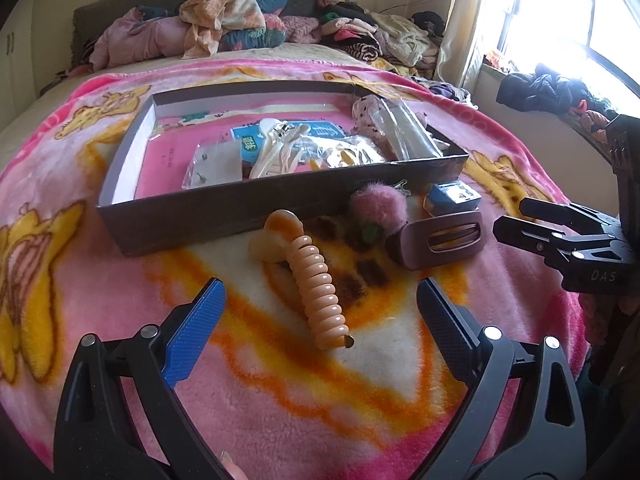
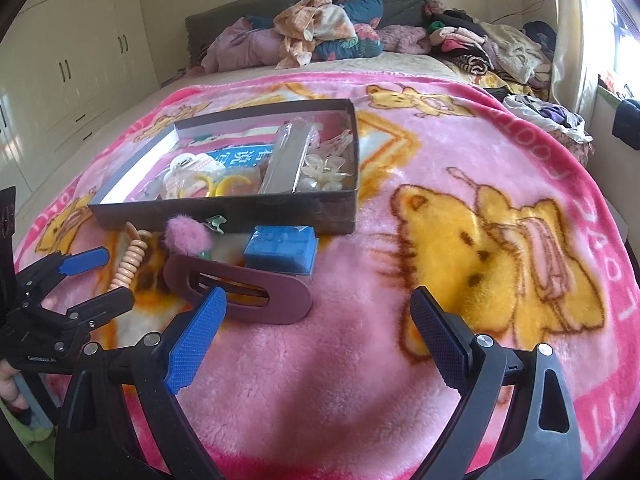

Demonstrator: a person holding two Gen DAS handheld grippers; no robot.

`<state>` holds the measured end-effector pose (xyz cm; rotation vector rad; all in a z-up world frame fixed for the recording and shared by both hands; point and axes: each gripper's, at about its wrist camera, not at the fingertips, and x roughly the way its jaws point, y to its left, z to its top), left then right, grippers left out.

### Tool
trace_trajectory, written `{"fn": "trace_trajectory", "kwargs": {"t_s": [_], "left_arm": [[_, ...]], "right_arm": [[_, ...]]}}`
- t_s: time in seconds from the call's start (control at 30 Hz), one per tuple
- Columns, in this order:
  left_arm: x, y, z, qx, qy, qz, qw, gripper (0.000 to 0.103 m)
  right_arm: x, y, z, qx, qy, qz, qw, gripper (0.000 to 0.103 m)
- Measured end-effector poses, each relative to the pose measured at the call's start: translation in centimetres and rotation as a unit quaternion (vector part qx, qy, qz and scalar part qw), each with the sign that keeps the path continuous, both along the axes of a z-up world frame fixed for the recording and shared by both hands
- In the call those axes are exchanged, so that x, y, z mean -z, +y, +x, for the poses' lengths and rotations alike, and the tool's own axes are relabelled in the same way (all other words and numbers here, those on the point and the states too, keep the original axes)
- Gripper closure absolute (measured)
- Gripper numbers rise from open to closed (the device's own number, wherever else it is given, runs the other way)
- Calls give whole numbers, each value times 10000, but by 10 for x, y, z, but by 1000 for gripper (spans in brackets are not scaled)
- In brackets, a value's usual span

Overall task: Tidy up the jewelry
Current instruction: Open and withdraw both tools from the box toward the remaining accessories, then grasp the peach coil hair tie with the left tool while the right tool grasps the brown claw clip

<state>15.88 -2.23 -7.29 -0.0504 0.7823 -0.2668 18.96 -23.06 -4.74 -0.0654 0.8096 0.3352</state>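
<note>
A peach ribbed hair clip lies on the pink blanket, just ahead of my open left gripper and between its fingers' line. A mauve oval hair clip lies to its right, close to my open right gripper, whose left pad overlaps it in view. A pink fluffy pompom and a small blue box sit by the dark shallow box, which holds packets, rings and clips. Nothing is held.
The pink cartoon blanket covers a bed. Piled clothes and pillows lie at the headboard. A window and curtain are at the right; white wardrobes stand at the left. A person's fingertip shows at the bottom edge.
</note>
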Motion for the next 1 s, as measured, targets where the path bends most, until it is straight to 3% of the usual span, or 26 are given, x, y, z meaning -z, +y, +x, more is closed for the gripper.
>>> {"fn": "trace_trajectory", "kwargs": {"t_s": [0.23, 0.33, 0.4, 0.5, 0.63, 0.77, 1.0], "left_arm": [[7, -4, 6, 39, 89, 60, 9999, 36], [7, -2, 8, 21, 99, 67, 9999, 52], [7, 0, 8, 28, 102, 81, 9999, 70], [7, 2, 9, 55, 126, 15, 9999, 84], [6, 0, 6, 138, 108, 4, 9998, 91], [5, -1, 4, 188, 92, -10, 9998, 92], [1, 3, 1, 171, 71, -88, 9998, 92]], "right_arm": [[11, 11, 9, -145, 168, -59, 9997, 12], [15, 12, 15, -183, 293, 4, 9994, 12], [17, 11, 18, -196, 355, 94, 9991, 12], [19, 12, 22, -245, 427, 213, 9986, 13], [18, 15, 20, -376, 461, 336, 9977, 20], [15, 16, 15, -552, 554, 566, 9953, 45], [10, 20, 2, -816, 628, 643, 9926, 68]]}}
